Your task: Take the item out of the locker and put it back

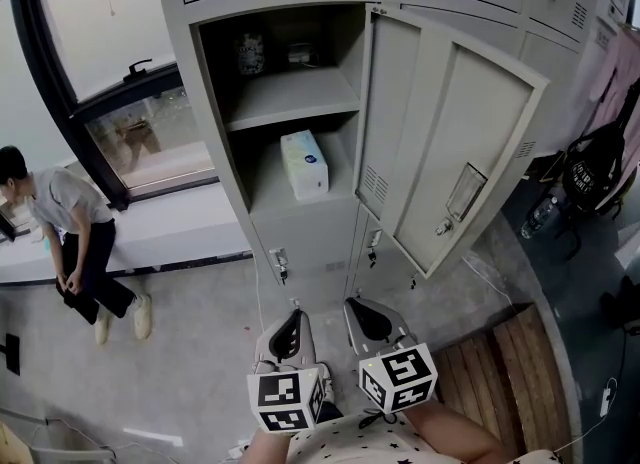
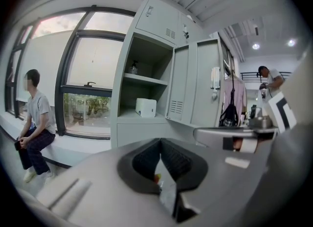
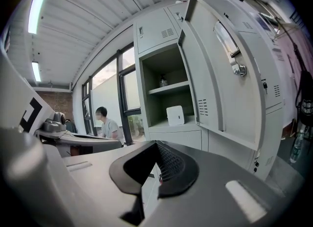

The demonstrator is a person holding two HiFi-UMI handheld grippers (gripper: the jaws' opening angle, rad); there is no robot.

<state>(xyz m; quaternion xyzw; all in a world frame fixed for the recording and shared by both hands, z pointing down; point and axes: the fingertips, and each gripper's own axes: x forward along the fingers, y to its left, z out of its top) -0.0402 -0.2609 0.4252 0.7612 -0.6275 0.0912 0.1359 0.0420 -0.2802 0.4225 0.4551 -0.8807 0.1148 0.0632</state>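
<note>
Currently the tissue box (image 1: 304, 164) lies flat, long axis running into the locker (image 1: 300, 97); left gripper (image 1: 291, 324) and right gripper (image 1: 362, 314) clenched empty.

Grey floor (image 1: 200, 352), dark-framed window (image 1: 120, 102), perhaps wooden decking (image 1: 510, 372)

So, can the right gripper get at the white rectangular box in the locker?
Likely yes: the grey metal locker door hangs wide open, nothing stands before the white rectangular box. The right gripper is shut, so it must open first.

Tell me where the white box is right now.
In the head view, the white box lies on the lower shelf of the open locker, left of its swung-out door.
</note>
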